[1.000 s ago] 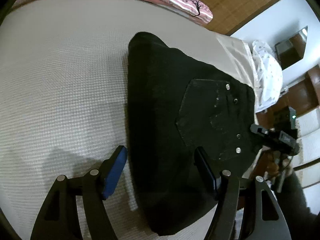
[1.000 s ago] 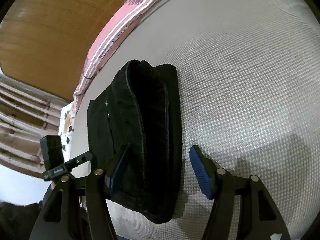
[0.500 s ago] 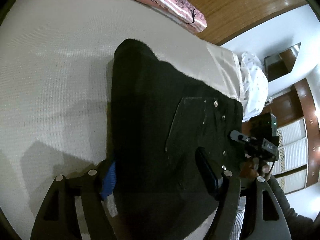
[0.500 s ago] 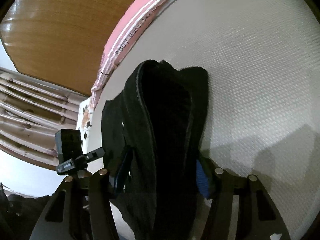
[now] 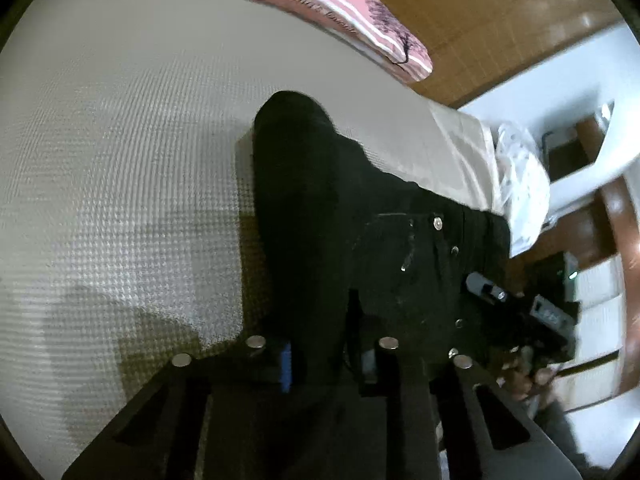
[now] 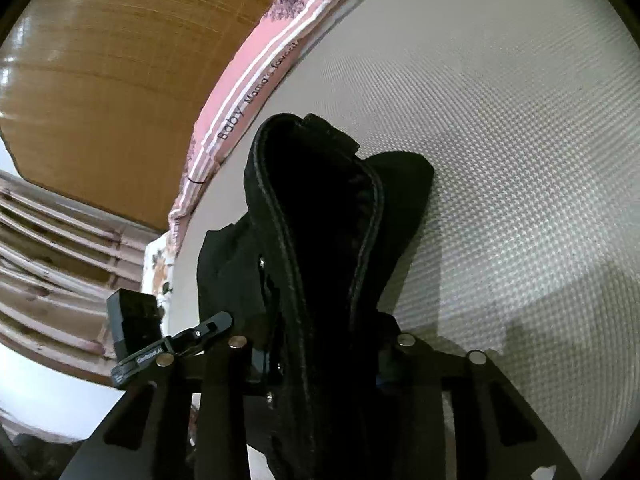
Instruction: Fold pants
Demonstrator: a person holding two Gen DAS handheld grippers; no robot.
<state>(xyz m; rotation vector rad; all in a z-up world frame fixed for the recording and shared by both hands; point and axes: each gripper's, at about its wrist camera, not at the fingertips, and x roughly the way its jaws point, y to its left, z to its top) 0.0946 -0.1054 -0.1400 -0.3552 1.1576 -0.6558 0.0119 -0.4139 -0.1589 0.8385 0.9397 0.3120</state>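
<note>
Folded black denim pants [image 5: 360, 248] lying on the cream waffle-textured bed cover [image 5: 120, 152], a thick dark bundle with a stitched back pocket and small silver rivets facing up, one rounded end reaching toward the pink striped printed pillow [image 5: 340, 28] at the head of that cover. At the bundle's near end, left gripper [image 5: 326, 360] closing, jaws drawn narrow with a fold of the black fabric caught between the blue-faced pads (cloth bulging up right above them). At the opposite edge of the same pants [image 6: 320, 240], right gripper [image 6: 320, 356] closing too, a thick hemmed roll of denim wedged between its two black fingers, the pads mostly buried in cloth. Beyond the pants' right-hand edge in the left wrist view, the other black tool and part of a hand on it. To the pants' far side, the cream cover stretching away bare, soft shadows of the tools across it. Past the pillow, a brown wooden headboard [image 6: 120, 60]; past the cover's corner, a white patterned cloth [image 5: 520, 176] (blurred, detail unclear).
</note>
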